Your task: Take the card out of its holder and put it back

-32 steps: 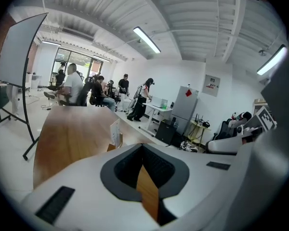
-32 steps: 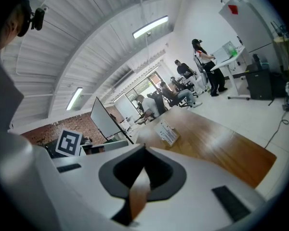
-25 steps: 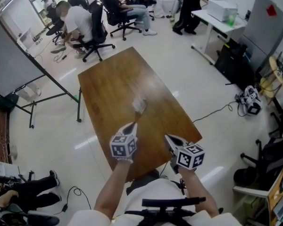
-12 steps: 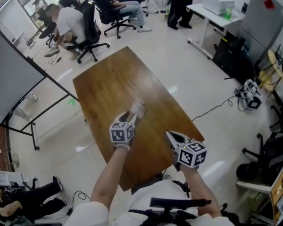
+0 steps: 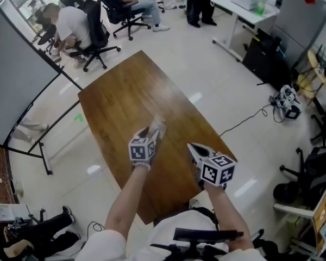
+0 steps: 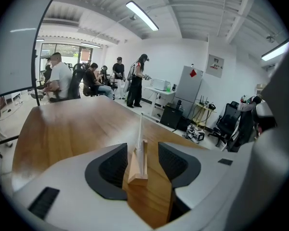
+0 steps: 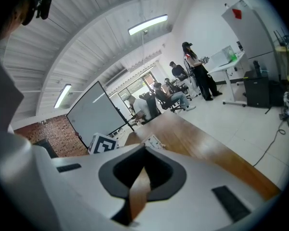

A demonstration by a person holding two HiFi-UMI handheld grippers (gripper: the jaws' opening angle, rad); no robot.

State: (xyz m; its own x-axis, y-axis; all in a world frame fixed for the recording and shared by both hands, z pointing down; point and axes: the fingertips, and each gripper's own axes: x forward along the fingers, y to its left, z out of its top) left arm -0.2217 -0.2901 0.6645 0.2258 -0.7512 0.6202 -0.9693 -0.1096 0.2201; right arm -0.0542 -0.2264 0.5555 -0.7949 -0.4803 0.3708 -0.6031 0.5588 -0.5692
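A thin white card [image 6: 140, 134] stands edge-on in a small wooden holder [image 6: 136, 170] on the brown table [image 5: 125, 99]. My left gripper [image 6: 140, 160] has the holder and card between its jaws. The jaws are opening, and the dark pads [image 6: 111, 165] stand clear of both sides. In the head view the left gripper [image 5: 151, 132] reaches to the card [image 5: 158, 127] at mid table. My right gripper [image 5: 192, 148] hovers near the table's front right edge, shut with nothing in it. The right gripper view shows the card and holder [image 7: 154, 141] ahead to the left.
The table's right edge [image 5: 206, 129] runs close beside the right gripper. A large whiteboard on a stand [image 5: 16, 75] is at the left. People sit on office chairs [image 5: 79, 29] beyond the far end. A white desk [image 5: 244, 10] and floor cables [image 5: 250, 118] lie to the right.
The left gripper has moved forward up to the card, and its jaws now stand apart on either side of the holder. The right gripper has hardly moved.
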